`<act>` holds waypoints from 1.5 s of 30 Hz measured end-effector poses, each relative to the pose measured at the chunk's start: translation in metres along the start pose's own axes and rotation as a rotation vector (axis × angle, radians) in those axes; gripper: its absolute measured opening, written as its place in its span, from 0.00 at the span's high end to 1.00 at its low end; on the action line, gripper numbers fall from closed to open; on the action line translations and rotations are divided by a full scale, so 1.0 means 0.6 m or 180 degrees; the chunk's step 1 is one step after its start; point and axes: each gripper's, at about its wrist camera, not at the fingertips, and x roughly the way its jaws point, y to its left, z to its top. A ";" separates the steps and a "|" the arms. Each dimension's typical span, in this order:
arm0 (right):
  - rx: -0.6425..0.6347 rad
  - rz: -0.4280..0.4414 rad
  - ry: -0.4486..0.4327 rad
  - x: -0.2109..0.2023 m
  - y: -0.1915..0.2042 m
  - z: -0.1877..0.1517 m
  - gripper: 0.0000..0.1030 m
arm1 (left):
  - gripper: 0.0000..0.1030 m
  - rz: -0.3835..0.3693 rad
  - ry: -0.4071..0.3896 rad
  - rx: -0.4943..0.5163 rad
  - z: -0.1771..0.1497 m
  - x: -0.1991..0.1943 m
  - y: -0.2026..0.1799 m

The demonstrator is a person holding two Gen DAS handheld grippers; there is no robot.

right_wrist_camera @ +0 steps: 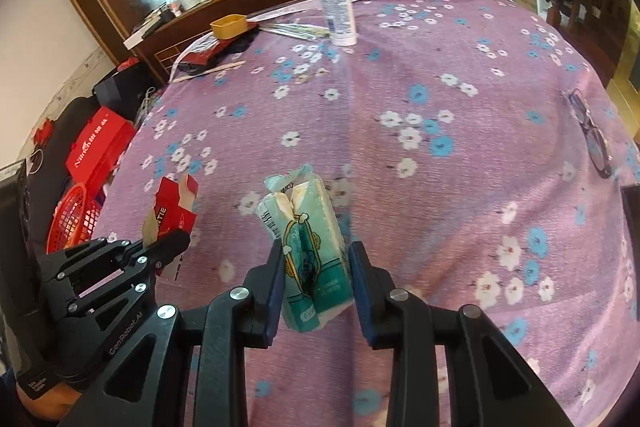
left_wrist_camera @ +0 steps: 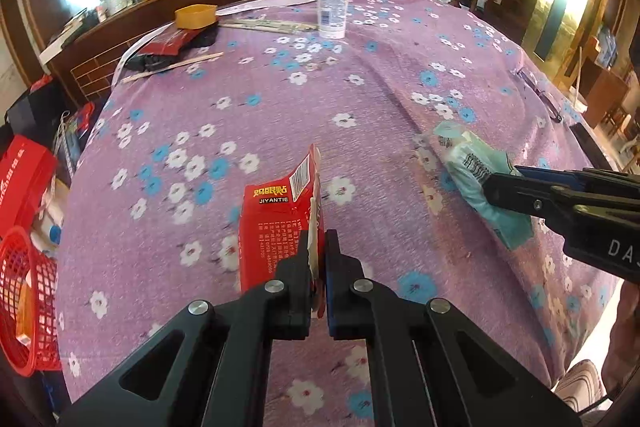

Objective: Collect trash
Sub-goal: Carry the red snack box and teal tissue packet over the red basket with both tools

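While the left gripper (left_wrist_camera: 317, 259) is reaching low and level over the counter (left_wrist_camera: 360, 99), its jaws are pinching the torn flap of a red carton (left_wrist_camera: 280, 211), nearly closed on it. Carton is standing upright on the floral cloth, near the front-left edge. Print on it is reading "JIYANTIE" under yellow Chinese characters, with a barcode beside that.

Right gripper (right_wrist_camera: 316, 283) is coming in from the right, also low, jaws straddling a teal tissue pack (right_wrist_camera: 308, 247); pads look touching or just beside its sides, grip cannot be confirmed. Pack is lying on the counter right of the carton, barcode showing at its end. Left gripper body is showing "Gen Robot.AI" in the right wrist view.

Red basket (left_wrist_camera: 24, 307) is sitting off the counter's left edge.
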 end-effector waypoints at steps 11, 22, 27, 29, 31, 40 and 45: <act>-0.0105 0.0134 0.0012 0.019 0.042 0.010 0.67 | 0.95 0.0105 -0.0024 -0.0103 -0.010 -0.025 0.039; -0.0222 0.0171 0.0078 0.034 0.077 0.021 0.67 | 0.95 0.0181 -0.0096 -0.0305 -0.017 -0.050 0.086; -0.0342 0.0202 0.0089 0.039 0.108 0.027 0.67 | 0.95 0.0274 -0.0154 -0.0424 -0.023 -0.064 0.119; -0.0404 0.0213 0.0087 0.040 0.122 0.029 0.67 | 0.95 0.0308 -0.0173 -0.0456 -0.026 -0.069 0.131; -0.0451 0.0225 0.0084 0.040 0.134 0.031 0.67 | 0.95 0.0334 -0.0178 -0.0485 -0.030 -0.072 0.140; -0.0596 0.0278 0.0118 0.048 0.175 0.035 0.67 | 0.95 0.0426 -0.0213 -0.0571 -0.042 -0.086 0.172; -0.0662 0.0286 0.0134 0.050 0.191 0.036 0.67 | 0.95 0.0450 -0.0244 -0.0615 -0.046 -0.091 0.183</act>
